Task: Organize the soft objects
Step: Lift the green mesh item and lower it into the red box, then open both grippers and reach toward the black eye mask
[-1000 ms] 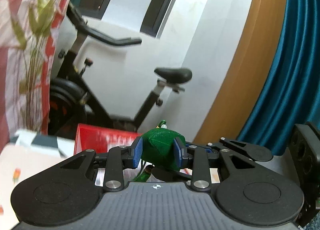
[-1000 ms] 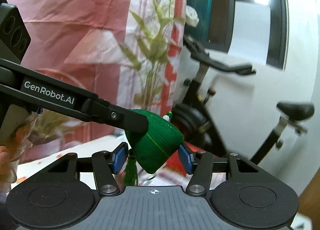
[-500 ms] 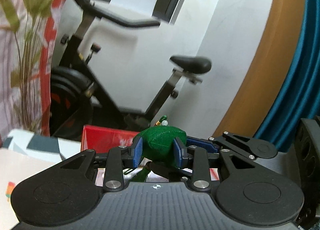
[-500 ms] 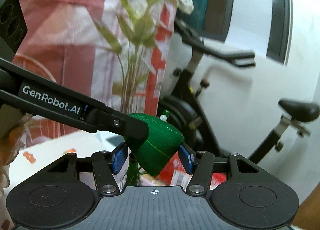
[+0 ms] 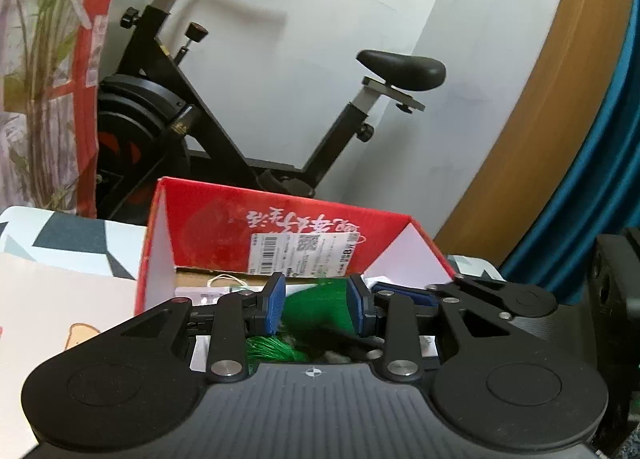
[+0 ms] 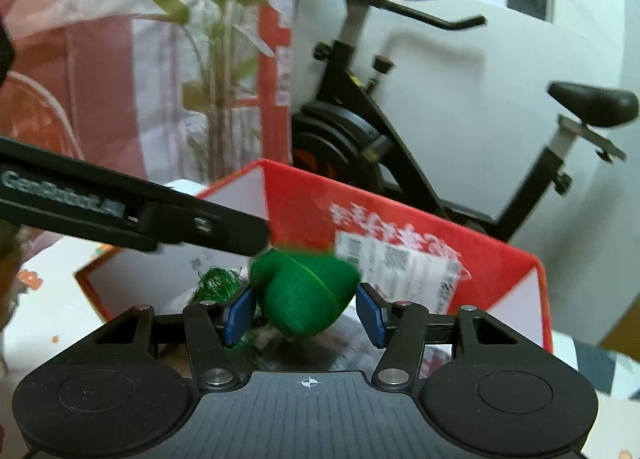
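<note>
Left wrist view: the left gripper [image 5: 316,305] has its jaws clamped on a green knitted pouch [image 5: 318,309], the blue pads pressing both its flanks, exactly as they did a second ago. What has changed is the backdrop. A second ago only a sliver of the red box [image 5: 280,235] showed low behind the pouch; now its open mouth fills the middle of the view, with its white inner walls, its labelled back wall and some small things on its floor. The pouch has come down from in front of the exercise bike [image 5: 224,99] to just above the box's near rim, its green tassel [image 5: 268,351] hanging below the jaws.

Right wrist view: the right gripper [image 6: 306,313] has its jaws apart, flanking the pouch [image 6: 304,295]. A gap shows at the right pad, while the left pad looks close to the fabric, so it seems to steady the pouch and not to hold it. The left gripper's finger [image 6: 208,225] reaches in from the left onto the pouch's top. This view is smeared by motion, and the box [image 6: 400,235] has risen from the lower edge to the middle.

For the task this means the carrying is nearly over: the pouch hangs over the box, which stands on the patterned table [image 5: 60,299]. Lowering and letting go are likely the next steps.
</note>
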Available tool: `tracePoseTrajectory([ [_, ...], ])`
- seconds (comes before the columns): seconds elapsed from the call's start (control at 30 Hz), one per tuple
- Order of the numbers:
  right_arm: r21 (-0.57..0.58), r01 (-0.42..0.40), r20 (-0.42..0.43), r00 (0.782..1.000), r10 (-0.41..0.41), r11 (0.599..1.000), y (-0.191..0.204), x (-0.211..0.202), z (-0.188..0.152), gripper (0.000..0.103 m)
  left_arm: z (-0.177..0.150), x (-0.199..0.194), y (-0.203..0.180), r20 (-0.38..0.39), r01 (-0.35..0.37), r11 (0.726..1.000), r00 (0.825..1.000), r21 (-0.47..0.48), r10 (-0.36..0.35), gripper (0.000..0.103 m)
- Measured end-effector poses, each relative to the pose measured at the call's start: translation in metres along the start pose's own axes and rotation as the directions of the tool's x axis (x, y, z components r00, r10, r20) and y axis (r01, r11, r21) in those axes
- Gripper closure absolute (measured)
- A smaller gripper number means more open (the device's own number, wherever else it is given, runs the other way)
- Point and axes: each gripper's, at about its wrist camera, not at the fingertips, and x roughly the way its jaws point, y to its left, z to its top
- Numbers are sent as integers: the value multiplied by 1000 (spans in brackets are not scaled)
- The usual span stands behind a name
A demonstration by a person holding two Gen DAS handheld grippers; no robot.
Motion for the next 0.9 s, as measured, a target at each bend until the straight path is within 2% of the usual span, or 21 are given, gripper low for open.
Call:
tracePoseTrajectory([
  [0.17, 45, 70, -7, 998, -70, 997, -13, -6, -10, 51, -5, -8, 10, 9, -35, 999, 999, -28, 35, 68],
  [0.3, 81, 83, 9, 996, -84, 993, -18, -24, -19, 51, -9, -24, 13, 24, -66, 998, 998, -22, 66, 68],
  [0.63, 125, 66, 79, 994, -77, 990, -13, -93, -50, 51, -37, -68, -8, 52, -116, 992, 992, 46, 114, 68],
  [0.9, 214, 44, 72, 996, -60, 976, -3, -126, -91, 51, -84, -89, -20, 4, -111, 992, 994, 61, 111, 67],
])
